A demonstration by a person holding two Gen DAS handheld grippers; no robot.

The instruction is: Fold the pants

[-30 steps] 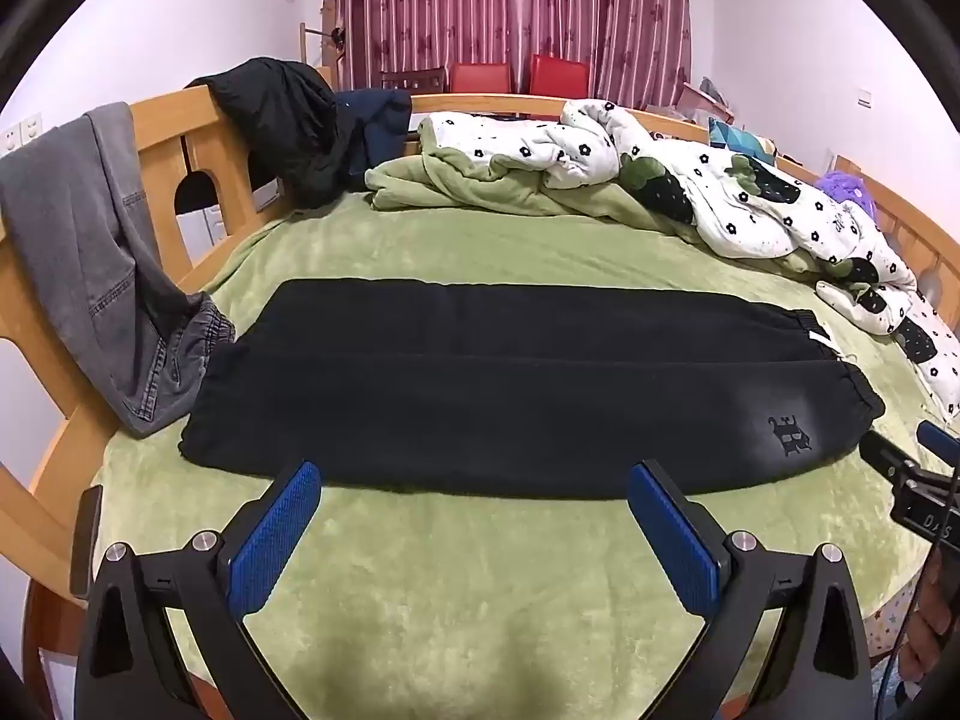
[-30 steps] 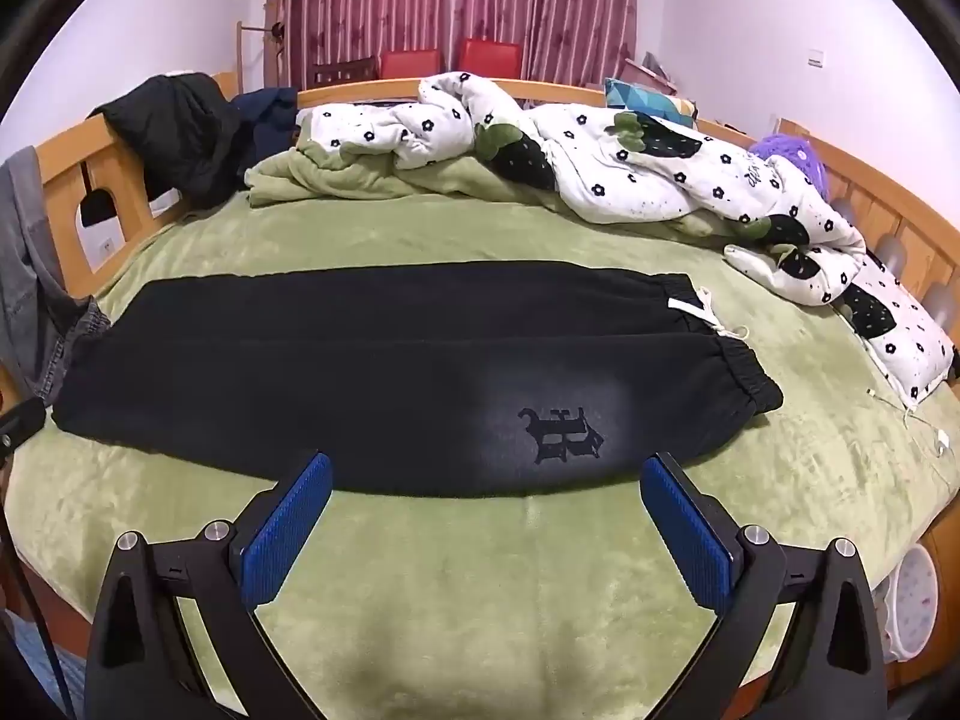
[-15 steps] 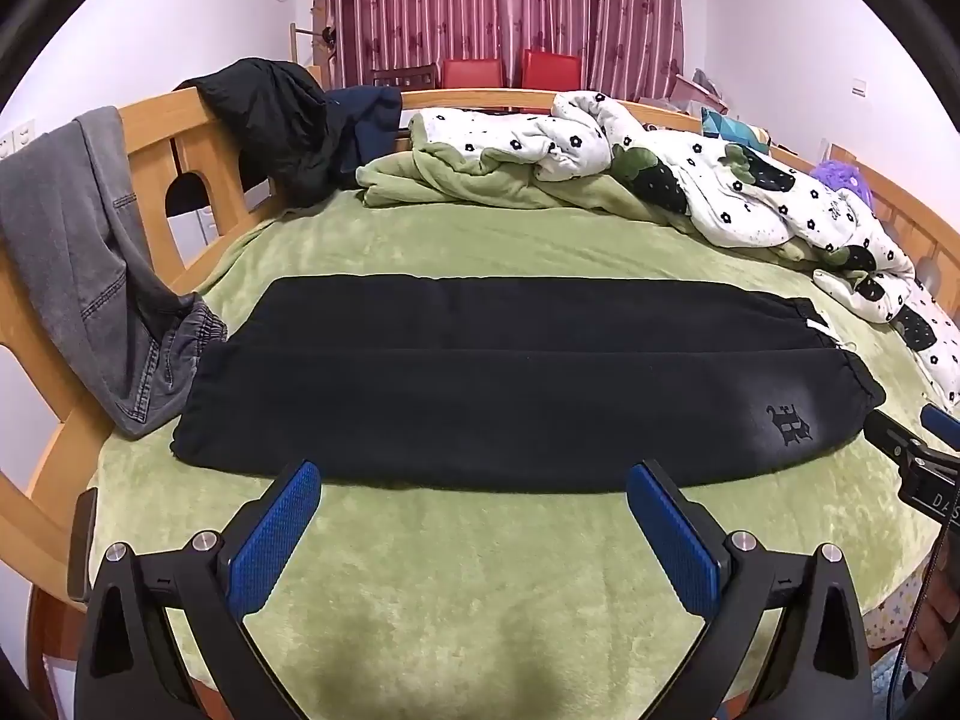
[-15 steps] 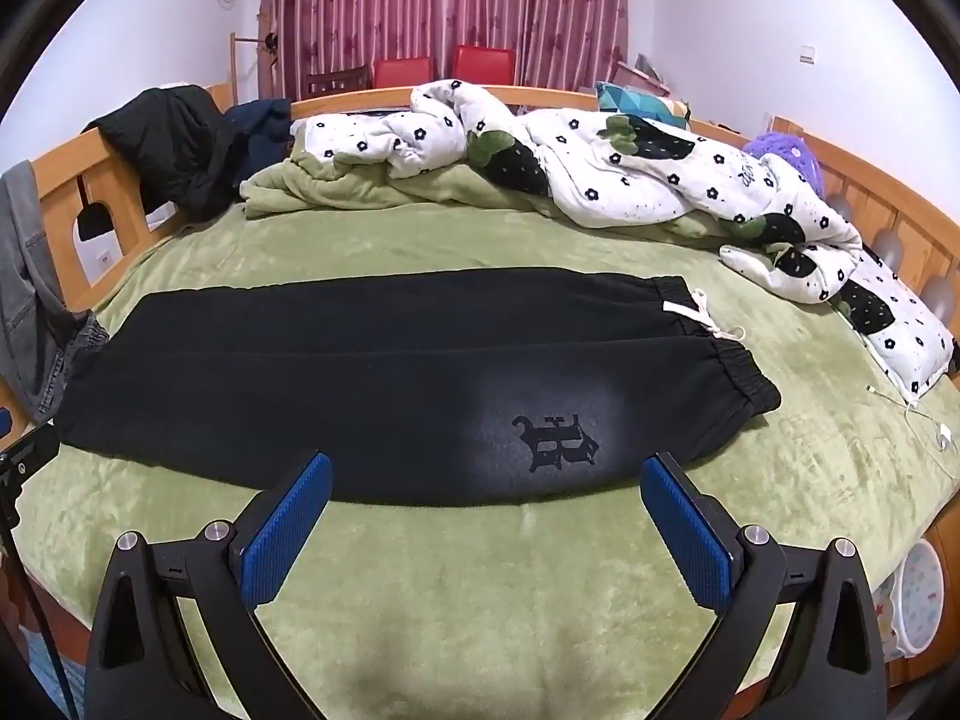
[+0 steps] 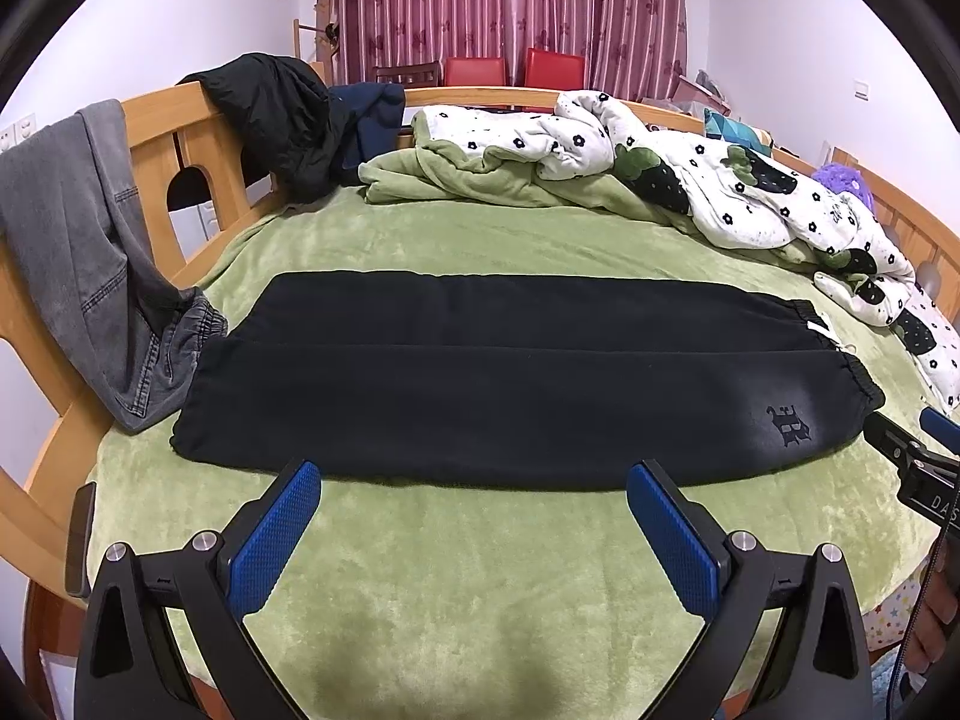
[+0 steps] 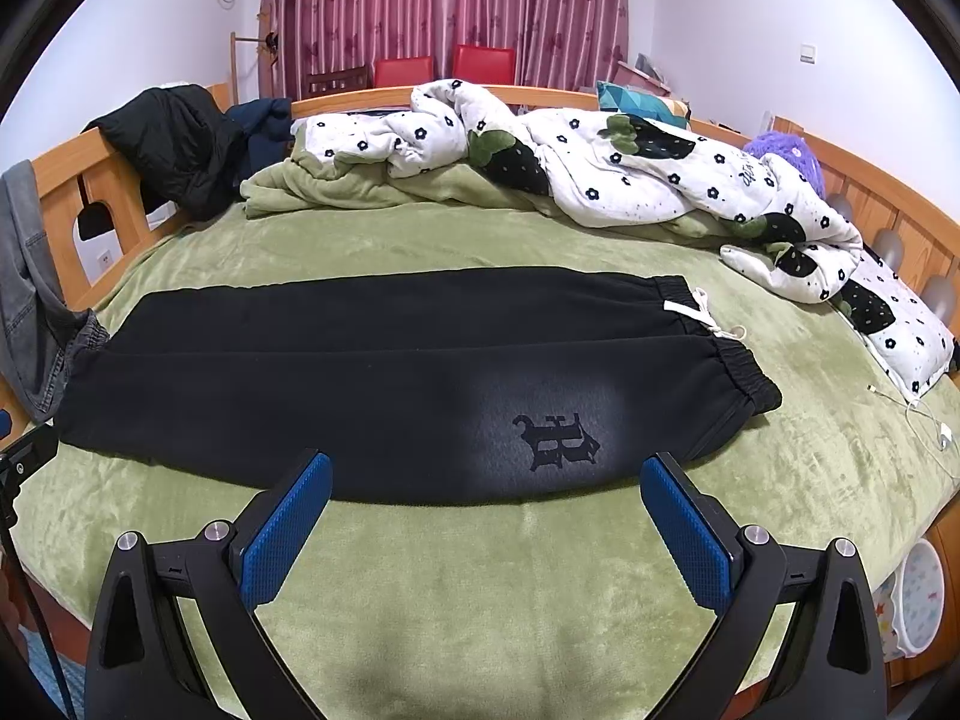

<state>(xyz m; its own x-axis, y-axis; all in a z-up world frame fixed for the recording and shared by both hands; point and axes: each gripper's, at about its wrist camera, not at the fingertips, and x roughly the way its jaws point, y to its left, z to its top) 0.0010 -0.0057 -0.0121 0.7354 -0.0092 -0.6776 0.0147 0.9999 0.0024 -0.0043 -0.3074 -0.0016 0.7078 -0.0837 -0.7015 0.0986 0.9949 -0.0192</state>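
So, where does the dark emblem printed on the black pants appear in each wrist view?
Left wrist view: the emblem sits far right, near the waistband end of the pants.
Right wrist view: the emblem sits centre, just beyond the open right gripper.
Shared landmark: the white drawstring.

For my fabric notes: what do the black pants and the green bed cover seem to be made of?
Black pants: probably matte fleece or sweatshirt knit; soft dull surface, ribbed elastic waistband, white drawstring.
Green bed cover: probably plush or velvety fleece; the short pile shows lighter and darker brushed patches.
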